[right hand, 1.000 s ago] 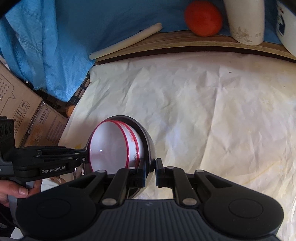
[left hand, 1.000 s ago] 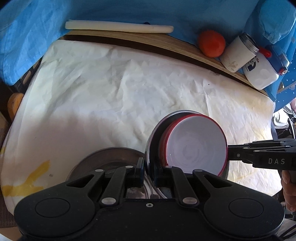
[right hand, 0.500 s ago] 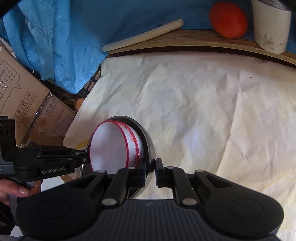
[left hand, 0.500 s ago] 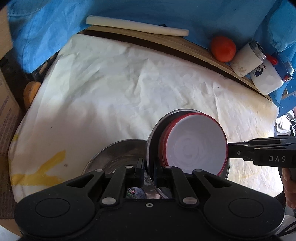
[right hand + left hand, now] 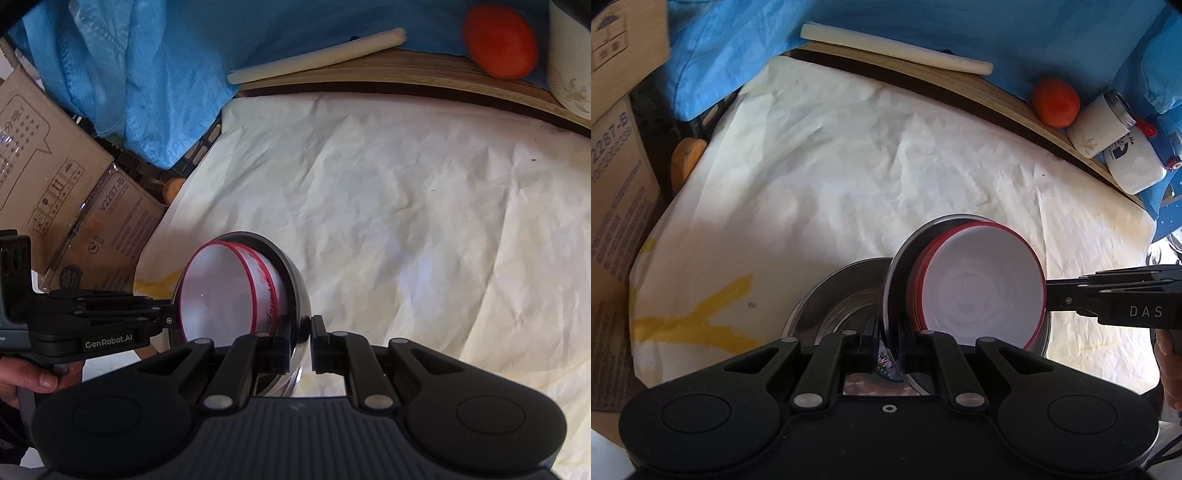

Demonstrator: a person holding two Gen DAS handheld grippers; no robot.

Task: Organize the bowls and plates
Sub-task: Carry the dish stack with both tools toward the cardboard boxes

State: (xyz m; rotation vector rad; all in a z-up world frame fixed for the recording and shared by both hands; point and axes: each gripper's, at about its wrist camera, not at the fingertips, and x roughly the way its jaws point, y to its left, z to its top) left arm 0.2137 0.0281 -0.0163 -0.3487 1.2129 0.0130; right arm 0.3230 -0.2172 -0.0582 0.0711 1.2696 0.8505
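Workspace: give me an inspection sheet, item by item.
Surface: creased white sheet, yellow stain near its left edge.
Job's things: steel bowl holding two red-rimmed white bowls, lifted on edge; another steel bowl below.
Clutter: white stick, orange fruit, jar, white bottle.
Grippers: left hand-held gripper and right hand-held gripper both clamp the steel bowl's rim.
Cables: nothing seen.
Surroundings: blue cloth, cardboard boxes.
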